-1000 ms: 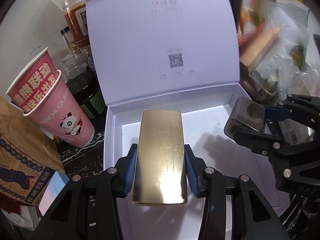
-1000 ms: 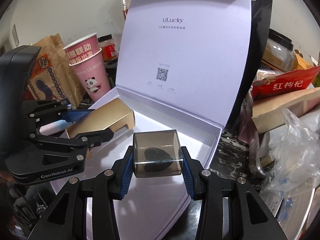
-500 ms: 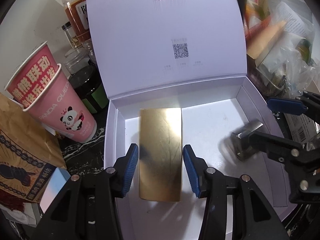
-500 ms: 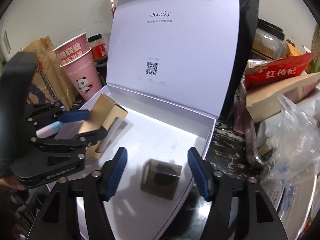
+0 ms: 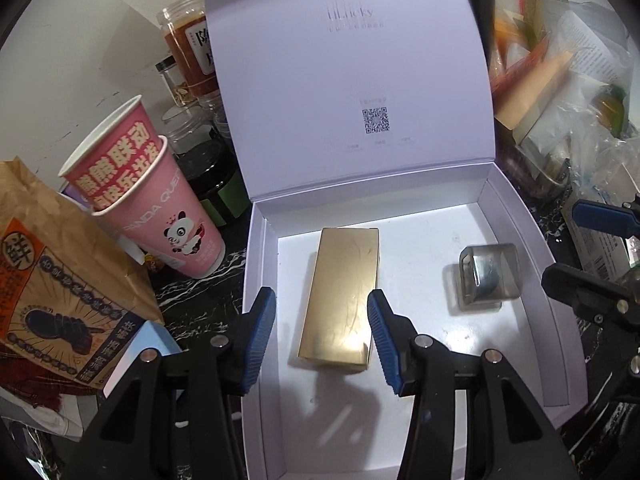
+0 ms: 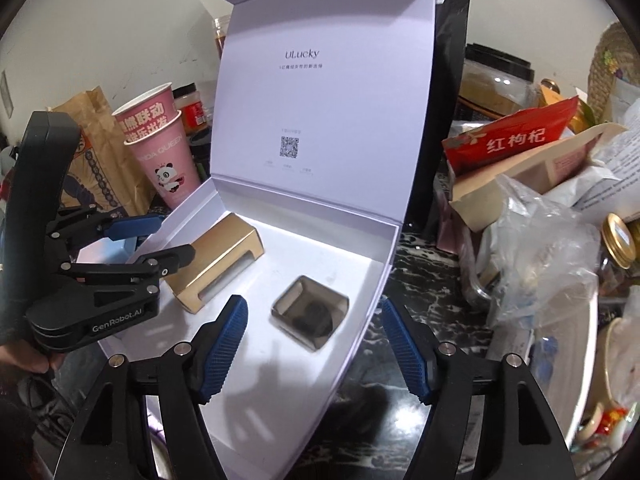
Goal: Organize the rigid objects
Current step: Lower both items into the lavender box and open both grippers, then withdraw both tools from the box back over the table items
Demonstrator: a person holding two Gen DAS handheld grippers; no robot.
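Note:
A white gift box (image 5: 516,216) stands open, its lid upright behind it. A long gold box (image 5: 342,294) lies flat in the left part of the tray; it also shows in the right wrist view (image 6: 218,262). A small smoky clear case (image 5: 488,276) with a dark item inside lies in the right part, also seen in the right wrist view (image 6: 310,312). My left gripper (image 5: 322,332) is open, its pads apart on either side of the gold box. My right gripper (image 6: 314,350) is open, just above and behind the clear case.
Two stacked pink panda paper cups (image 5: 160,208) and a brown paper bag (image 5: 48,280) stand left of the box, with jars (image 5: 188,52) behind. A red snack packet (image 6: 516,136), plastic bags (image 6: 540,256) and jars crowd the right side on the black marble counter (image 6: 420,292).
Both grippers have opened and let go. The gold box and the clear case now lie on the tray floor, and both grippers have drawn back a little.

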